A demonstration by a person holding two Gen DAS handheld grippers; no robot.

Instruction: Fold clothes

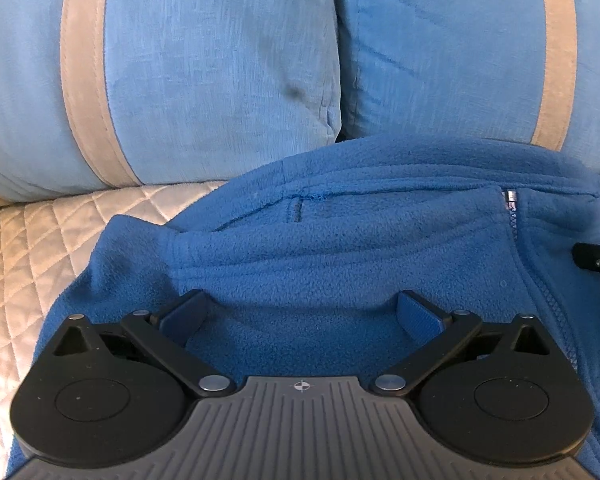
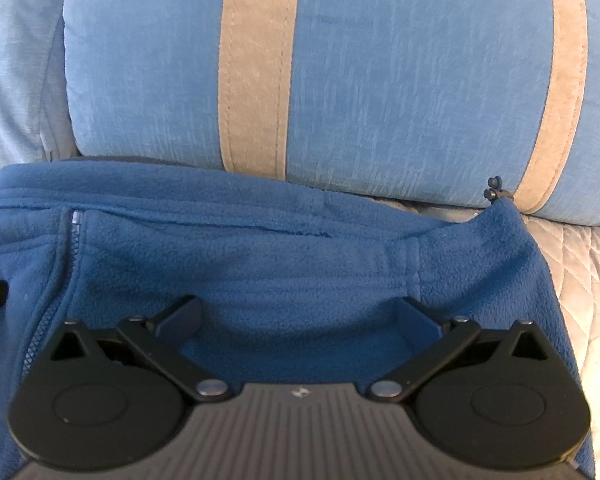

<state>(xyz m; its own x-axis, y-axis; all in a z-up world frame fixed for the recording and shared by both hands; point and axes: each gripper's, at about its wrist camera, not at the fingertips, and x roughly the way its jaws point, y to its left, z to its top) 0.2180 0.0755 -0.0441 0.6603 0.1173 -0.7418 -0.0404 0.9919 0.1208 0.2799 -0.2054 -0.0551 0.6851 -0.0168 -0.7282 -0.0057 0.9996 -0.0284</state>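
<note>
A blue fleece jacket (image 1: 340, 240) lies on the white quilted sofa seat (image 1: 28, 248), its top edge up against the blue cushions (image 1: 220, 60) at the back. The left gripper (image 1: 300, 316) and the right gripper (image 2: 300, 316) are both spread wide, low over the fleece, pinching nothing. The jacket's zipper (image 2: 74, 248) runs down between them.

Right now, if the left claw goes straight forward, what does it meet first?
Probably the blue fleece jacket: its folds rise just ahead of the open left claw. The blue striped cushions lie beyond; depth is unclear.
</note>
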